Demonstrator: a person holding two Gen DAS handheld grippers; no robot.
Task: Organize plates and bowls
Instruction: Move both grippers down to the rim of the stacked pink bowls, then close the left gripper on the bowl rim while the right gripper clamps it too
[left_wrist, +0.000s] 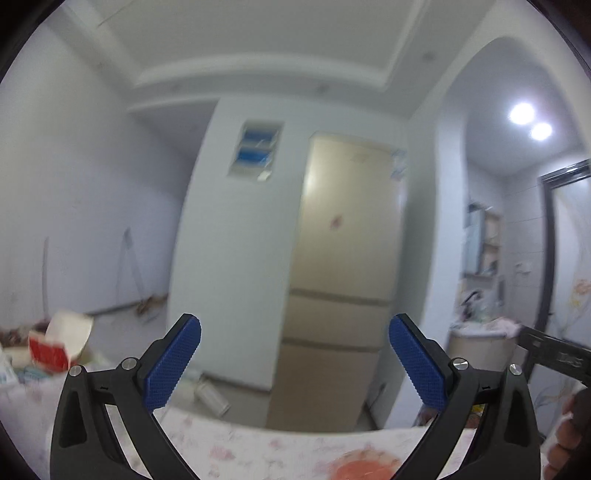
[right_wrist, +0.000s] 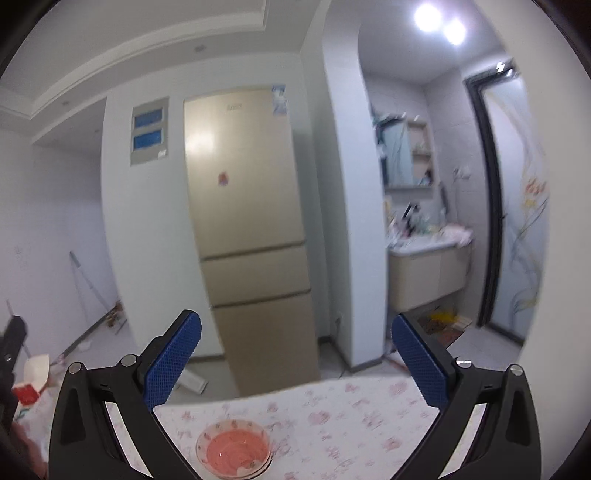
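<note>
A small pink bowl (right_wrist: 234, 449) with a patterned rim sits on the floral tablecloth (right_wrist: 332, 413), low and left of centre in the right wrist view. The same bowl (left_wrist: 364, 465) shows blurred at the bottom edge of the left wrist view. My right gripper (right_wrist: 295, 360) is open, raised above the table with nothing between its blue pads (right_wrist: 173, 365). My left gripper (left_wrist: 294, 360) is open too and holds nothing. Both point out over the table's far edge toward the room.
A beige fridge (right_wrist: 251, 229) stands past the table. A red and white carton (left_wrist: 61, 343) lies on the table's left part. A washbasin cabinet (right_wrist: 428, 273) is at the right. A hand (left_wrist: 565, 443) holds the other gripper at the right edge.
</note>
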